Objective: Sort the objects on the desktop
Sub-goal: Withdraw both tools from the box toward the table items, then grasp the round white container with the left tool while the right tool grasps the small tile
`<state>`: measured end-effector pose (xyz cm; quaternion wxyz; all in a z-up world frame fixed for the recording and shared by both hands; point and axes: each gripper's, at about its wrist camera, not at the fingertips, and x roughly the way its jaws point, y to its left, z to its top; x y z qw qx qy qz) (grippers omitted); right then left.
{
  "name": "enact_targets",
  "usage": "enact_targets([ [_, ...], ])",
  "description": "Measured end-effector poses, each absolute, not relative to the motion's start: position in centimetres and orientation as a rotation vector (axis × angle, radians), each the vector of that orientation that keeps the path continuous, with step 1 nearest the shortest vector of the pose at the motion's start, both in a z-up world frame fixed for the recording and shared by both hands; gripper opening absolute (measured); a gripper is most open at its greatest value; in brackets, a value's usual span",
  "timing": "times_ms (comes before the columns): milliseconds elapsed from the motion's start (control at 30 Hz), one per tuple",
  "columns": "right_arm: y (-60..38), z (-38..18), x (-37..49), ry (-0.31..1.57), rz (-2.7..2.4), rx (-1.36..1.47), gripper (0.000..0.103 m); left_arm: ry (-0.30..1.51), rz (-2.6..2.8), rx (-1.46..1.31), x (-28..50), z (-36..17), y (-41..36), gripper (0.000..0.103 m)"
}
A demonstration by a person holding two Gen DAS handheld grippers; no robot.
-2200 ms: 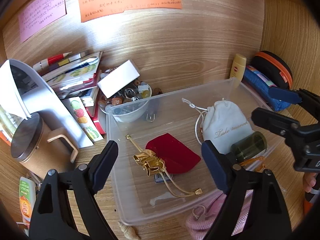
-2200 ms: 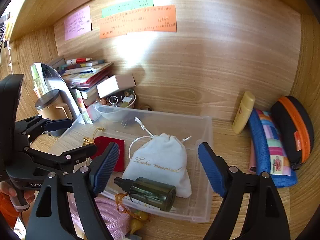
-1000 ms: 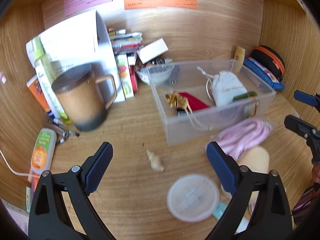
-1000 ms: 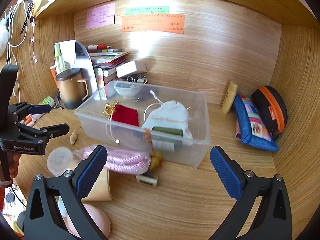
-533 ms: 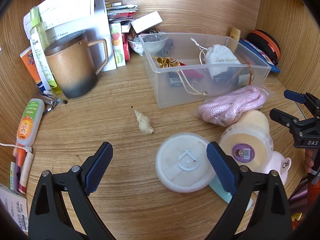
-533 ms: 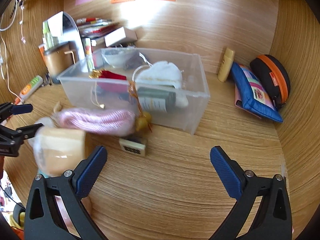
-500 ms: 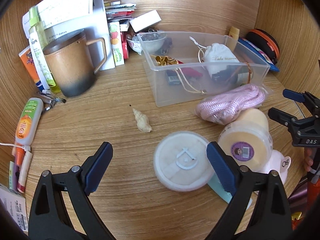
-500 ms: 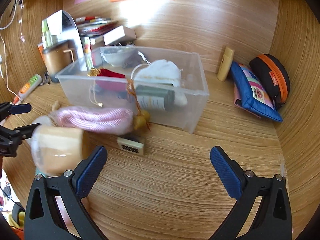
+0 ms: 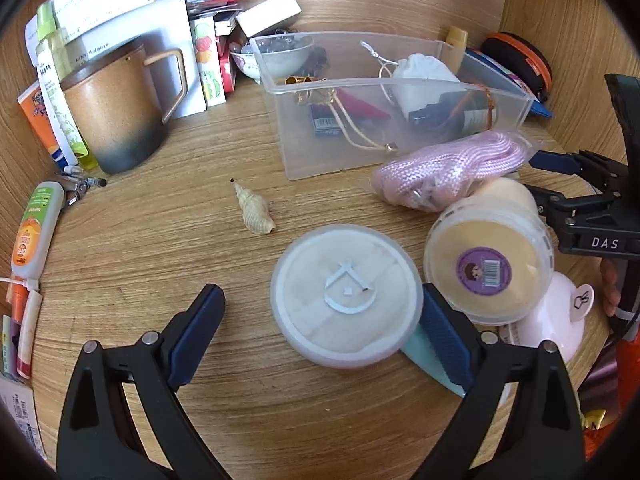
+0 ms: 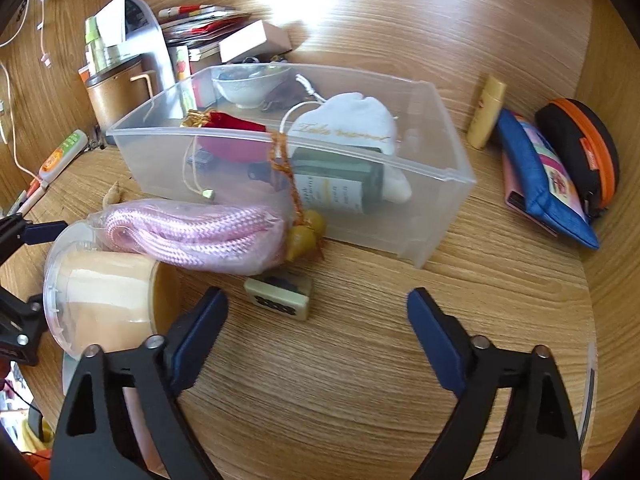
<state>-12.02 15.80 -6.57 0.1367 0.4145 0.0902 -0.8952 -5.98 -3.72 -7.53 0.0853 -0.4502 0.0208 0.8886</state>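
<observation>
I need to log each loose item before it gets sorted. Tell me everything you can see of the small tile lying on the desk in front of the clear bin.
The tile is a small rectangular block, pale cream-green on its sides, with a dark pattern of round marks on the face towards the camera; it looks like a game tile. It lies on the wooden desk, apart from the clear bin, just in front of the bagged pink rope. Nothing grips it: the right gripper is closing with only bare desk between its jaws.

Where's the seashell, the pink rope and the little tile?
Seashell (image 9: 254, 210), left wrist view, middle of its body.
Pink rope (image 10: 192, 236), right wrist view, middle of the coil.
Tile (image 10: 278, 301), right wrist view, front face.
</observation>
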Motion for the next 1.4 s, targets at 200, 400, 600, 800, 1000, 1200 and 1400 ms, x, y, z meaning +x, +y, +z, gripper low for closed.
enact_targets([
  [200, 15.2, -7.0, -12.5, 0.263, -2.570, 1.221, 0.066, -0.017, 2.649, -1.352, -6.5, -7.6, -4.4, 0.097],
  [400, 15.2, -7.3, -12.8, 0.237, -2.548, 1.231, 0.052, -0.034, 2.678, -1.337, -6.5, -7.5, -4.6, 0.087],
  [600, 15.0, -7.2, -12.8, 0.233, -2.534, 1.228, 0.046, 0.023, 2.675, -1.309, -6.5, -7.2, -3.9, 0.067],
  [800, 15.1, -7.1, -12.7, 0.222, -2.531, 1.214, 0.035, 0.042, 2.689, -1.306, -6.5, -7.3, -3.6, 0.065],
  [1000, 15.1, -6.9, -12.5, 0.218, -2.533, 1.193, 0.032, 0.005, 2.690, -1.299, -6.5, -7.3, -3.9, 0.065],
  [1200, 15.4, -6.3, -11.5, 0.226, -2.556, 1.147, 0.031, -0.079, 2.690, -1.298, -6.7, -7.2, -4.7, 0.065],
  [1400, 16.4, -5.7, -10.8, 0.190, -2.578, 1.125, 0.031, -0.100, 2.702, -1.265, -6.6, -6.7, -4.9, 0.065],
])
